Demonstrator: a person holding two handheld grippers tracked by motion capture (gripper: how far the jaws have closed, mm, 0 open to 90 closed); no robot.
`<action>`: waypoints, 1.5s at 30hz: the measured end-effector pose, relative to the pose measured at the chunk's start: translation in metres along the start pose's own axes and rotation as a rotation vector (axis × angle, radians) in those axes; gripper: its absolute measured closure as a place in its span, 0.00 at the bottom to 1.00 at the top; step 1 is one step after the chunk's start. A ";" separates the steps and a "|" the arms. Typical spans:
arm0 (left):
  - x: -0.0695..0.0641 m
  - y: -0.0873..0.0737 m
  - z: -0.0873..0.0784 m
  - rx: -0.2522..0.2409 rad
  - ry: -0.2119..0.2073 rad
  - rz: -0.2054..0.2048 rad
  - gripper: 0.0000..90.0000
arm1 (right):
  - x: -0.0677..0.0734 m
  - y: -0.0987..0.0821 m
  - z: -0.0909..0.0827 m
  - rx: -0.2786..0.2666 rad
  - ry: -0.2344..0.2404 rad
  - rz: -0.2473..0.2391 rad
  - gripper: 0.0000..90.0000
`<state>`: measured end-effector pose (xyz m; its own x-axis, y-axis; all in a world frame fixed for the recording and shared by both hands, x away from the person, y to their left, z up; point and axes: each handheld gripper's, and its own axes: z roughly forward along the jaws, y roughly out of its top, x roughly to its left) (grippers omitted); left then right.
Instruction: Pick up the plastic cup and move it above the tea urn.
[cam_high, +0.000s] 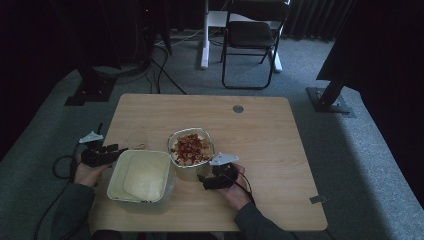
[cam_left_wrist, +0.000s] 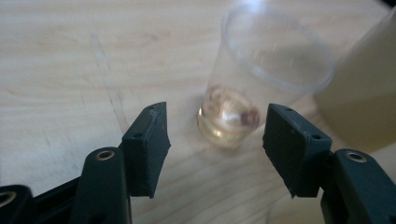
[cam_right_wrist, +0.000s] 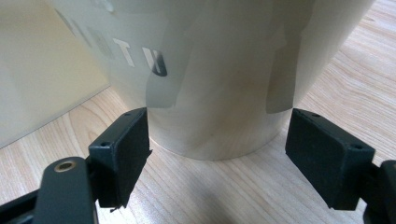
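A clear plastic cup (cam_left_wrist: 261, 84) with a little pale liquid in its bottom stands upright on the wooden table (cam_high: 260, 145). My left gripper (cam_left_wrist: 215, 126) is open, its jaws low on either side of the cup's base without touching it. From above, the cup (cam_high: 136, 140) sits just past the left gripper (cam_high: 119, 150). A round shiny bowl (cam_high: 191, 148) holds reddish mixed food. My right gripper (cam_high: 204, 181) lies at its near side. In the right gripper view the open right gripper (cam_right_wrist: 219, 130) flanks the bowl's wall (cam_right_wrist: 219, 70), pads apart from it.
A pale square container (cam_high: 140, 175) stands between the two hands, near the table's front edge. It borders the cup (cam_left_wrist: 369, 93) and the bowl (cam_right_wrist: 42, 70). A round grommet (cam_high: 238, 108) sits at the table's back. A chair (cam_high: 252, 35) stands beyond the table.
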<state>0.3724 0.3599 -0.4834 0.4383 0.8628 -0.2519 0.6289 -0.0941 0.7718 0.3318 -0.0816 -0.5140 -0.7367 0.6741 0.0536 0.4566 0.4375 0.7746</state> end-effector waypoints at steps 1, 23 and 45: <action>0.000 0.003 -0.001 -0.007 -0.003 -0.004 0.46 | 0.000 0.000 0.000 0.000 -0.001 -0.002 0.24; -0.018 0.044 0.040 0.059 0.124 0.035 0.80 | -0.012 0.017 0.009 -0.031 -0.009 0.017 0.44; 0.007 0.059 0.047 -0.005 0.245 -0.044 0.94 | -0.020 0.052 0.044 -0.020 -0.029 0.032 0.54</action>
<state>0.4423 0.3371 -0.4669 0.2415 0.9607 -0.1372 0.6403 -0.0516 0.7664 0.3920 -0.0463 -0.5026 -0.7071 0.7046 0.0603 0.4692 0.4037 0.7854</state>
